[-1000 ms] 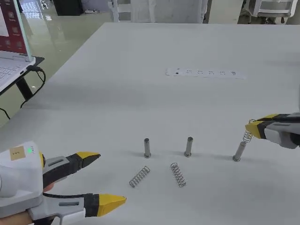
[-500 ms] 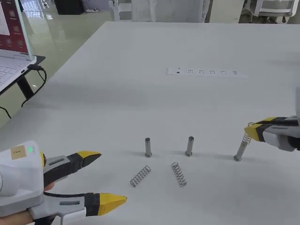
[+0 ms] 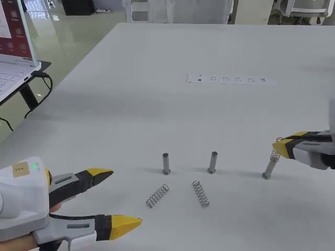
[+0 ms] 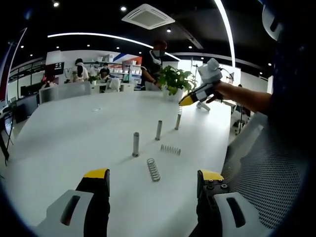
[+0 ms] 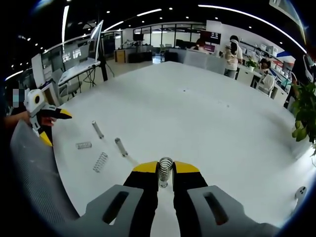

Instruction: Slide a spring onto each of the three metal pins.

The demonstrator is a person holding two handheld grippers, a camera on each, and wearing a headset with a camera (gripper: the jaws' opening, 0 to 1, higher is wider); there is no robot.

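Note:
Three metal pins stand in a row on the white table: left pin (image 3: 166, 163), middle pin (image 3: 213, 162), right pin (image 3: 269, 168). My right gripper (image 3: 278, 147) is shut on a spring (image 3: 276, 152), whose lower end sits over the top of the leaning right pin. From the right gripper view the spring (image 5: 165, 171) stands between the yellow tips. Two loose springs lie in front of the pins, one on the left (image 3: 156, 195) and one on the right (image 3: 200, 193). My left gripper (image 3: 119, 198) is open at the near left, holding nothing; its own view shows the pins (image 4: 135, 144) ahead.
A white power strip (image 3: 233, 80) lies farther back on the table. A laptop (image 3: 13, 49) sits on a side stand beyond the left table edge. Wide bare tabletop (image 3: 157, 104) surrounds the pins.
The right gripper has lowered slightly with the spring over the right pin. The left gripper and loose springs stay put.

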